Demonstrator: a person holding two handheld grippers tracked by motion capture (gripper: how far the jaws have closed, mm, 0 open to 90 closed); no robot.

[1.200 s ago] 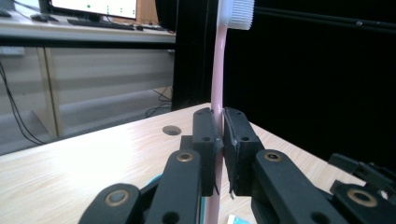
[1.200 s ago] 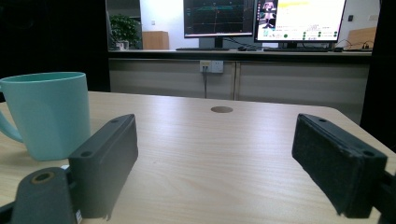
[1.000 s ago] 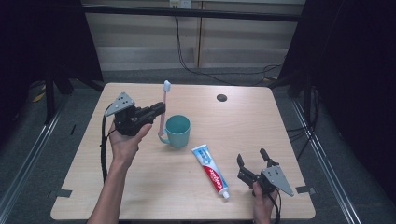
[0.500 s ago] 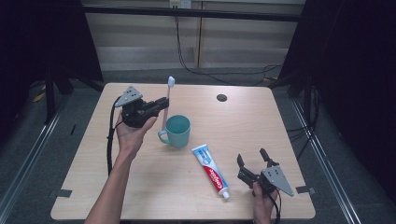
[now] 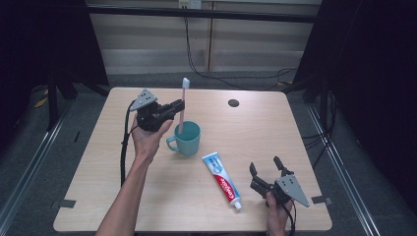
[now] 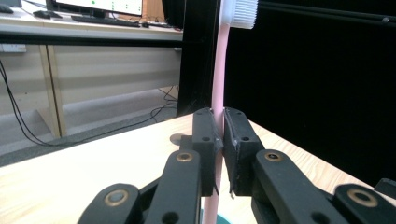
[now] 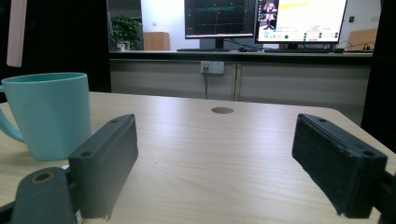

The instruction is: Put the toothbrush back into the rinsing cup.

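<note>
A toothpaste tube (image 5: 223, 181) lies flat on the wooden table (image 5: 295, 137), near the front edge and right of the centre. A small dark round hole (image 5: 233, 103) is in the tabletop at the far side.

No brand name or number can be made out with certainty. Red and white lettering is printed along the toothpaste tube (image 5: 223, 181) lying near the front edge of the tabletop (image 5: 305, 147), but it is too small to be read. Text on the monitors (image 7: 299, 21) beyond is blurred.
</note>
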